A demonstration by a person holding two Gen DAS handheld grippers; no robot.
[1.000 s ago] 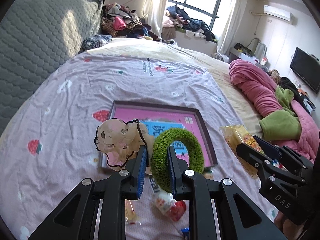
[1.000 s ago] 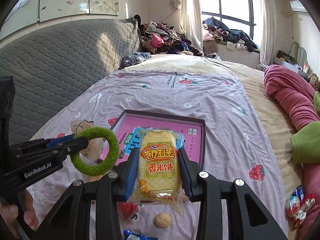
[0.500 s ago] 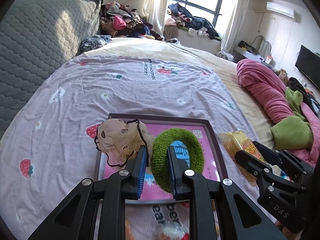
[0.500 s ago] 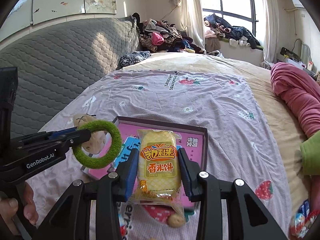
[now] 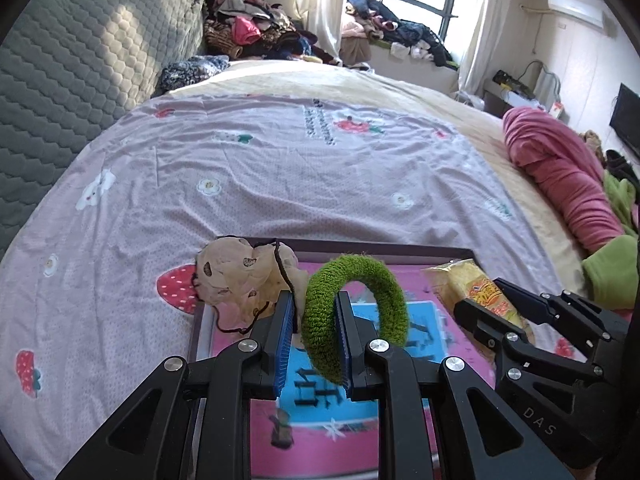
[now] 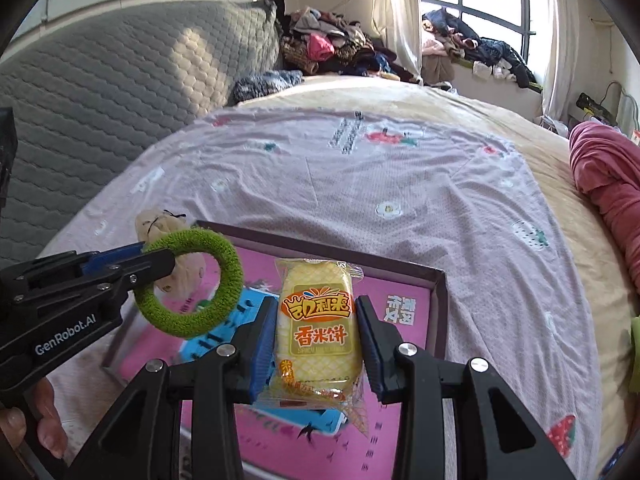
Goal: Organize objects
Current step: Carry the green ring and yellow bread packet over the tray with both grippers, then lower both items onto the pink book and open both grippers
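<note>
My left gripper [image 5: 314, 308] is shut on a fuzzy green ring scrunchie [image 5: 356, 304] and holds it above a shallow pink box lid [image 5: 320, 432] with a dark rim. A beige spotted fabric scrunchie [image 5: 240, 280] lies on the box's far left corner. My right gripper [image 6: 316, 320] is shut on a yellow rice-cracker snack packet [image 6: 316, 324] and holds it over the same pink box [image 6: 408, 308]. The left gripper and green scrunchie [image 6: 188, 284] also show in the right wrist view, left of the packet. The packet [image 5: 476, 292] shows at the right of the left wrist view.
The box lies on a lilac bedsheet [image 5: 280, 168] with strawberry and flower prints. A grey quilted headboard [image 5: 72, 64] rises at the left. A rolled pink blanket [image 5: 560, 176] and green cloth [image 5: 612, 268] lie at the right. Piled clothes [image 5: 256, 36] sit at the far end.
Both grippers have moved forward over the pink box with their loads still held. The loose snacks on the sheet near the box's front have passed out of view.
</note>
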